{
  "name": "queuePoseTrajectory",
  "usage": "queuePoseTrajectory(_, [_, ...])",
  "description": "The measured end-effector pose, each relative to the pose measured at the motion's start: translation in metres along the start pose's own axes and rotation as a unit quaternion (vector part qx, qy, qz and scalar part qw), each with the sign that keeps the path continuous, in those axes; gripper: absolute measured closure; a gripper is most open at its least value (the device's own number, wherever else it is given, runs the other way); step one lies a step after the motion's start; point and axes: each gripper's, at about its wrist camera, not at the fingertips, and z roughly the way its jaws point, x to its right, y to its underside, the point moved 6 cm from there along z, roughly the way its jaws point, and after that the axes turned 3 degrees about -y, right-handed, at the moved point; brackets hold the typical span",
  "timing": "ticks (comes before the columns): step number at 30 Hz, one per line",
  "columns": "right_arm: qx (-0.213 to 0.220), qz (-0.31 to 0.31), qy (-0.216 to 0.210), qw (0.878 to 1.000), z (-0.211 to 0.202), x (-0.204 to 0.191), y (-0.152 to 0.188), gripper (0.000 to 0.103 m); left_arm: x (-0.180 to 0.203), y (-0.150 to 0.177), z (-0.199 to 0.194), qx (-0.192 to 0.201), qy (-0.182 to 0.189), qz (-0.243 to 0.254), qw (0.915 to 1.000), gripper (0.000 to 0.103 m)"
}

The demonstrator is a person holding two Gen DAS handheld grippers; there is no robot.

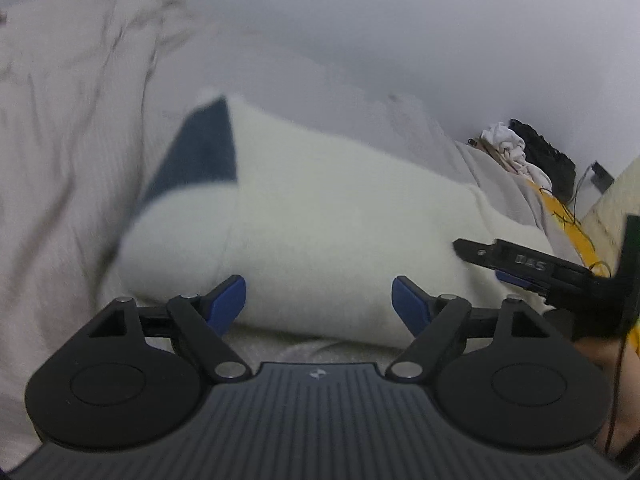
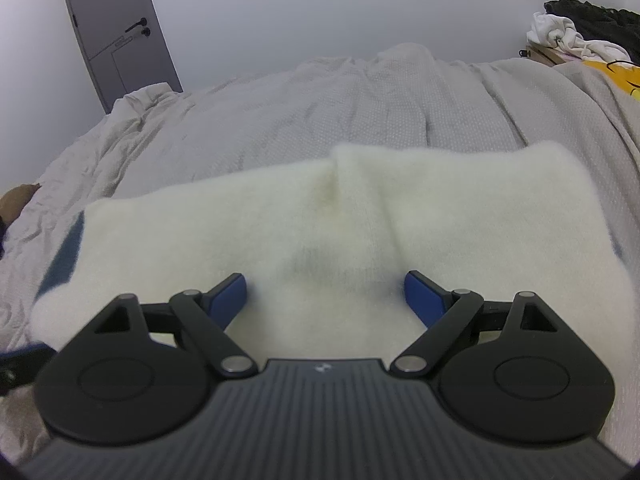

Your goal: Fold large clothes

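Note:
A fluffy white garment (image 2: 320, 216) lies folded on a grey bed cover (image 2: 280, 108). A dark blue part (image 1: 200, 152) shows at its left end. My left gripper (image 1: 319, 292) hovers open at the garment's near edge, with nothing between its blue pads (image 1: 228, 300). My right gripper (image 2: 325, 288) stands open just above the garment's middle and grips nothing. In the left wrist view the right gripper (image 1: 480, 262) reaches in from the right over the garment's right end.
A grey door (image 2: 120, 32) stands at the back left. White and black clothes (image 2: 568, 36) are piled at the back right, with a yellow cloth (image 2: 616, 72) beside them. The bed cover is bunched up (image 1: 60, 120) to the left. A hand (image 1: 600, 360) holds the right gripper.

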Motion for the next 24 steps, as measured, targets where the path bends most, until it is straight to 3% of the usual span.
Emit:
queuePoseTrajectory(4, [0.002, 0.004, 0.000, 1.000, -0.001, -0.001, 0.000, 0.015, -0.017, 0.001, 0.014, -0.014, 0.046, -0.086, 0.9952, 0.006])
queuePoseTrajectory(7, [0.000, 0.007, 0.002, 1.000, -0.001, -0.001, -0.001, 0.016, -0.026, 0.006, 0.018, -0.032, 0.072, -0.131, 0.9883, 0.005])
queuePoseTrajectory(12, [0.000, 0.010, 0.001, 1.000, 0.000, 0.000, -0.002, 0.015, -0.029, 0.017, 0.029, -0.089, 0.083, -0.182, 0.9759, 0.005])
queuePoseTrajectory(15, [-0.001, 0.013, 0.000, 1.000, 0.001, 0.001, -0.003, 0.014, -0.029, 0.018, 0.034, -0.081, 0.073, -0.186, 0.9765, 0.005])
queuePoseTrajectory(17, [0.001, 0.017, 0.000, 1.000, 0.001, 0.001, -0.003, 0.014, -0.038, 0.015, 0.040, -0.066, 0.069, -0.216, 0.9718, 0.005])
queuePoseTrajectory(18, [0.002, 0.018, 0.000, 1.000, 0.001, 0.001, -0.002, 0.014, -0.044, 0.014, 0.042, -0.058, 0.070, -0.237, 0.9672, 0.005])
queuePoseTrajectory(23, [0.003, 0.018, 0.002, 1.000, 0.000, 0.000, -0.002, 0.014, -0.080, 0.004, 0.066, -0.029, 0.102, -0.367, 0.9240, 0.006])
queuePoseTrajectory(24, [0.004, 0.019, 0.002, 1.000, 0.000, 0.000, -0.002, 0.014, -0.080, 0.002, 0.067, -0.027, 0.108, -0.377, 0.9194, 0.006])
